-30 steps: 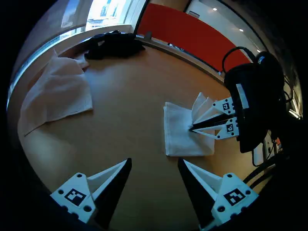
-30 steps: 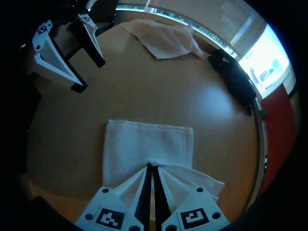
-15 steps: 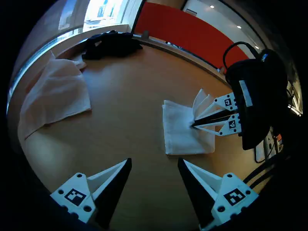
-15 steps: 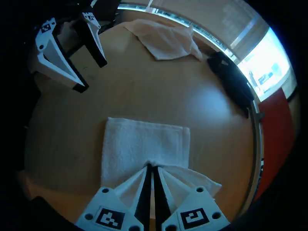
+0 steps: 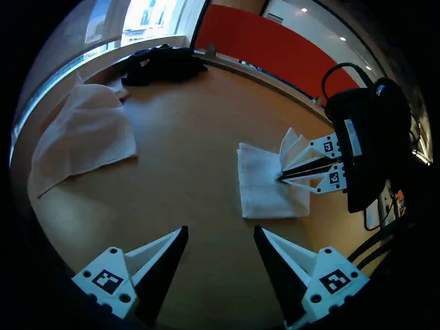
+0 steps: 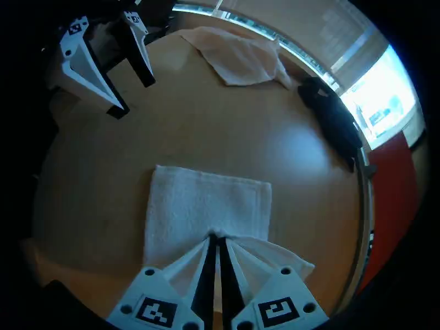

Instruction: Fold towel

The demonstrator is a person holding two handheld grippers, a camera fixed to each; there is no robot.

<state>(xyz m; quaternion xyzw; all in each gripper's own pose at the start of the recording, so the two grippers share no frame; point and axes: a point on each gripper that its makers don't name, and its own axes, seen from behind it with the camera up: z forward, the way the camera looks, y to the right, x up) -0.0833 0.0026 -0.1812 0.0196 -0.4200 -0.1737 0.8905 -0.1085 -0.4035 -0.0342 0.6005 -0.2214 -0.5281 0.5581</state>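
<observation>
A white folded towel point(image 5: 267, 184) point(image 6: 203, 206) lies flat on the wooden table point(image 5: 187, 143). My right gripper point(image 6: 218, 240) point(image 5: 281, 177) is shut on the towel's near edge, and one corner of the cloth stands up beside its fingers. In the left gripper view that gripper sits at the towel's right side, held by a dark-gloved hand point(image 5: 368, 143). My left gripper point(image 5: 220, 234) point(image 6: 129, 93) hovers open over bare table, well apart from the towel, with nothing between its fingers.
A second, larger pale towel point(image 5: 82, 137) point(image 6: 236, 55) lies loosely spread near the window edge of the table. A black garment point(image 5: 162, 63) point(image 6: 333, 121) is heaped by the window sill. A red wall panel point(image 5: 275, 49) runs behind the table.
The folded towel, with the right gripper shut on it, has shifted slightly to the right in the left gripper view. Both grippers keep their states.
</observation>
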